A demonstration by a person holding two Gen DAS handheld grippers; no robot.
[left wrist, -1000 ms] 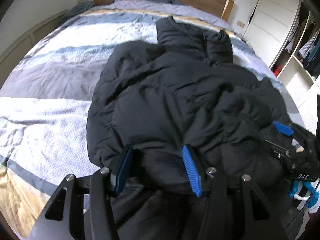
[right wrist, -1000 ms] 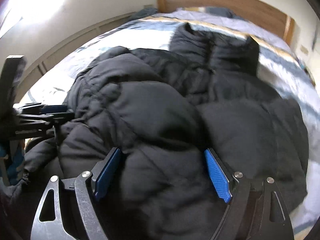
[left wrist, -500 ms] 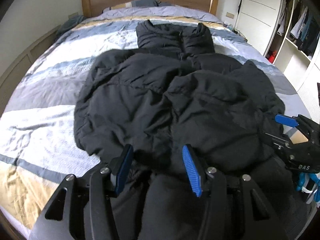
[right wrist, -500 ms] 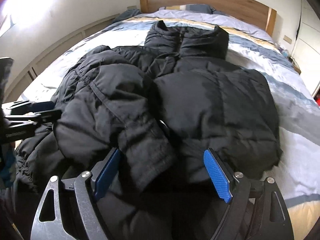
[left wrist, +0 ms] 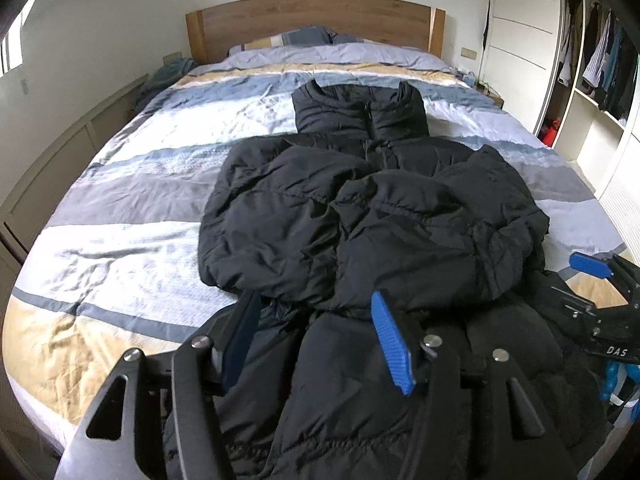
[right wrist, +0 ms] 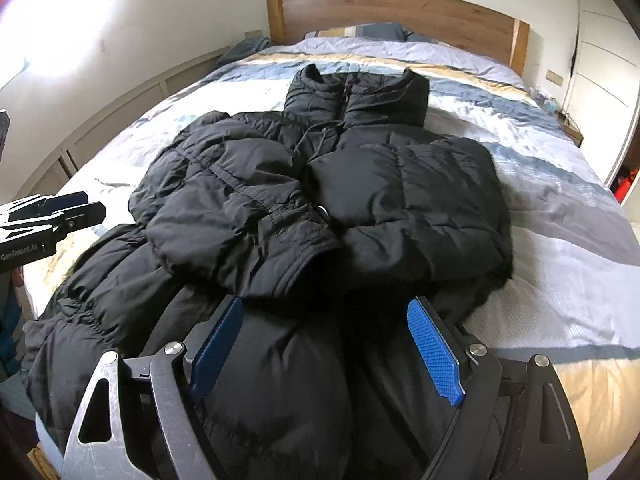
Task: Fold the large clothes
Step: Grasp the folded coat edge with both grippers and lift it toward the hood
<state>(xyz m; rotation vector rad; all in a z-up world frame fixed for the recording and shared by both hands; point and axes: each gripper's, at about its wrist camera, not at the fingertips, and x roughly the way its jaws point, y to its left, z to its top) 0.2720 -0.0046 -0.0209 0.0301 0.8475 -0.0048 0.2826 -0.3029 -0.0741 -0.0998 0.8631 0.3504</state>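
- Both grippers have drawn back toward the foot of the bed since a second ago: then the puffer filled each wrist view, now the whole jacket shows, collar to lower body, and both sleeves lie crossed over the chest.
- Black puffer jacket (left wrist: 400,216) lies front-up on the striped duvet (left wrist: 132,184) of the bed, its stand-up collar (right wrist: 356,96) pointing at the wooden headboard (left wrist: 316,16) and its hem end spilling over the foot of the mattress under both grippers.
- Left gripper (left wrist: 316,340) hovers low over the hem end, jaws apart with padded cloth bulging between them but not pinched.
- Right gripper (right wrist: 326,344) sits alongside it, jaws wide apart over the same lower panel, nothing clamped.
- Step in hand, as I judge it, is taking the hem to fold the lower body up over the sleeves.
- To do it well, bite the hem edge itself, one gripper near each side seam, through both layers; a mid-panel grab of slippery fill would slide out.
- Lift both sides level and carry forward together, so the fold line runs straight across.
- Lay the hem down short of the collar without dragging; the sleeve cuff (right wrist: 304,256) lies loose on top and could be pushed askew.
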